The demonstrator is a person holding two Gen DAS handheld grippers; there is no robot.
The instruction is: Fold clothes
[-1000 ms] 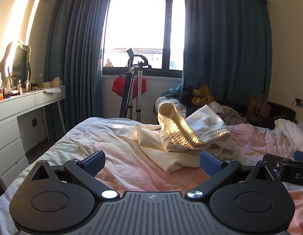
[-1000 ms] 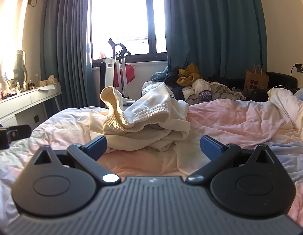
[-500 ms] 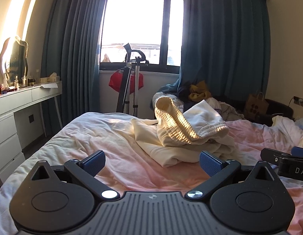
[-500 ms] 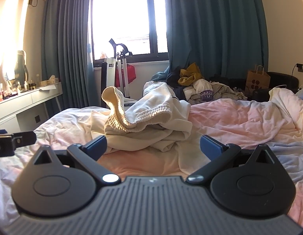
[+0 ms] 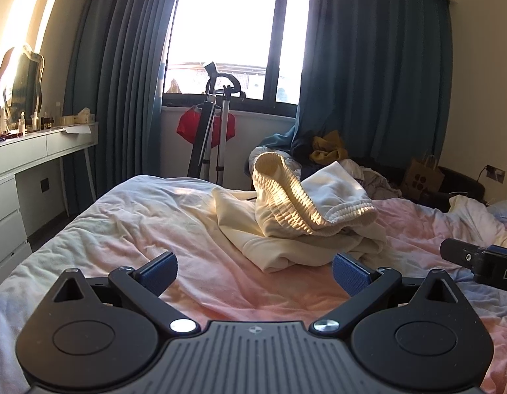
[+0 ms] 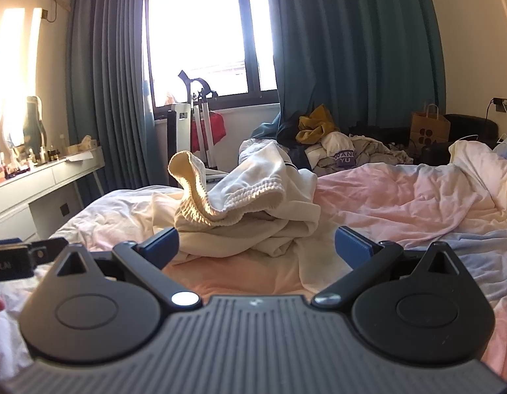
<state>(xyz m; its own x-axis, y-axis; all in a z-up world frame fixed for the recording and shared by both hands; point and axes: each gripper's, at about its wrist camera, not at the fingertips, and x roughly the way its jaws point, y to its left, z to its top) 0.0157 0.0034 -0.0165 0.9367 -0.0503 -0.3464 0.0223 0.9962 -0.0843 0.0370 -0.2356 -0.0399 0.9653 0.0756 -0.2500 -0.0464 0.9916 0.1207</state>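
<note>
A crumpled cream-white garment with a ribbed cuff (image 5: 306, 216) lies heaped on the pink-white bedcover (image 5: 148, 229). It also shows in the right wrist view (image 6: 246, 210). My left gripper (image 5: 253, 271) is open and empty, low over the bed, short of the garment and to its left. My right gripper (image 6: 256, 246) is open and empty, just in front of the garment. The right gripper's side shows at the right edge of the left wrist view (image 5: 483, 261).
A white dresser (image 5: 27, 161) with a mirror stands at the left. A pile of other clothes (image 6: 335, 151) lies beyond the bed. A metal stand with a red item (image 5: 214, 131) is by the window. A paper bag (image 6: 429, 128) sits at the right.
Both grippers have moved a little forward toward the garment, which now looks larger and closer. The jaws stay open and the garment has not moved.
</note>
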